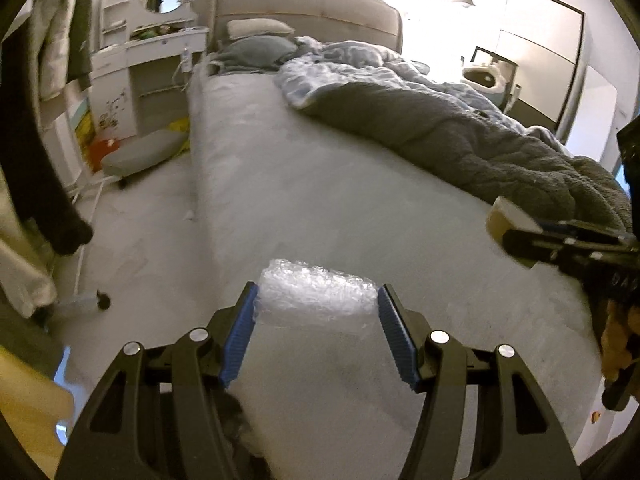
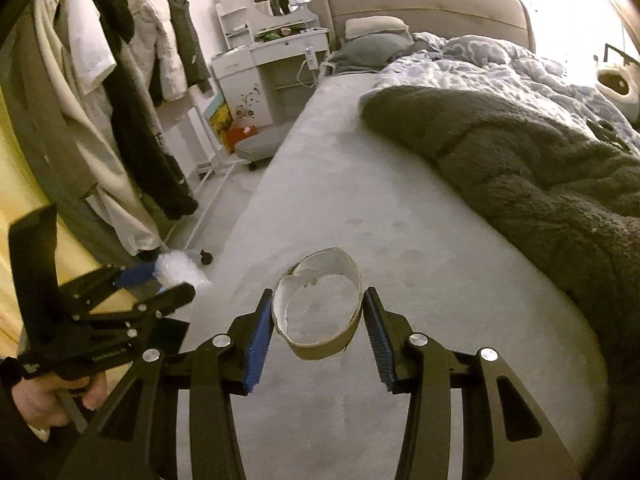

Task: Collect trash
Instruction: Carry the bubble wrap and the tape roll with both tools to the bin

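Note:
My left gripper [image 1: 317,297] is shut on a wad of clear bubble wrap [image 1: 316,290] and holds it above the near end of the bed. The bubble wrap also shows in the right wrist view [image 2: 178,273], at the left. My right gripper [image 2: 316,303] is shut on a squashed cardboard tape ring [image 2: 318,312], brown outside and white inside, held above the grey bed sheet [image 2: 360,216]. In the left wrist view the ring [image 1: 506,218] and the right gripper's fingers [image 1: 560,242] show at the right edge.
A dark grey blanket [image 1: 460,136] and a pale blue duvet [image 1: 360,68] lie bunched on the bed's right side. Pillows [image 1: 256,46] lie at the headboard. A clothes rack with hanging coats [image 2: 120,92] stands left of the bed, a white dressing table [image 2: 272,64] and a grey stool [image 1: 144,152] beyond it.

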Available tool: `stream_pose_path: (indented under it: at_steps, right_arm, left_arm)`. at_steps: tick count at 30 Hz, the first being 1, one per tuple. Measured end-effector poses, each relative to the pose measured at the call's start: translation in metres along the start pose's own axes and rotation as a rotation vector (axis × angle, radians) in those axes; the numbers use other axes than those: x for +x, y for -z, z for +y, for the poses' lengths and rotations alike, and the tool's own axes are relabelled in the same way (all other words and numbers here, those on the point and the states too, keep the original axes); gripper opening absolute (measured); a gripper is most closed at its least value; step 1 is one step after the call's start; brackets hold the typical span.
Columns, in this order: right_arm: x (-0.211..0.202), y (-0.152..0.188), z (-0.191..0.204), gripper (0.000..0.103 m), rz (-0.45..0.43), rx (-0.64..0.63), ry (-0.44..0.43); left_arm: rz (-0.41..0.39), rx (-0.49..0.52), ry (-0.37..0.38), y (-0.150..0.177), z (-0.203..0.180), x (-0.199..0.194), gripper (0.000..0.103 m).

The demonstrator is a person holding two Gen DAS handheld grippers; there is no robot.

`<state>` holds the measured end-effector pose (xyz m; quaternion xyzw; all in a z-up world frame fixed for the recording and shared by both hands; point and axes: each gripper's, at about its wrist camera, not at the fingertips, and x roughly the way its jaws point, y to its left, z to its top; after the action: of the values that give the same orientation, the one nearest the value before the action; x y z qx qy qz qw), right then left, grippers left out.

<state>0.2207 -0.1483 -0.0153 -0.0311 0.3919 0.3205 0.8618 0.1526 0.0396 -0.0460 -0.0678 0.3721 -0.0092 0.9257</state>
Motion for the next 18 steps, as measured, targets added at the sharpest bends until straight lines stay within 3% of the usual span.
stream_pose_path:
  at_steps: [18]
  right_arm:
    - [-0.022, 0.01, 0.03, 0.045, 0.003, -0.049, -0.047]
  left_arm:
    - [0.053, -0.045, -0.119, 0.042, 0.029, -0.024, 0.063]
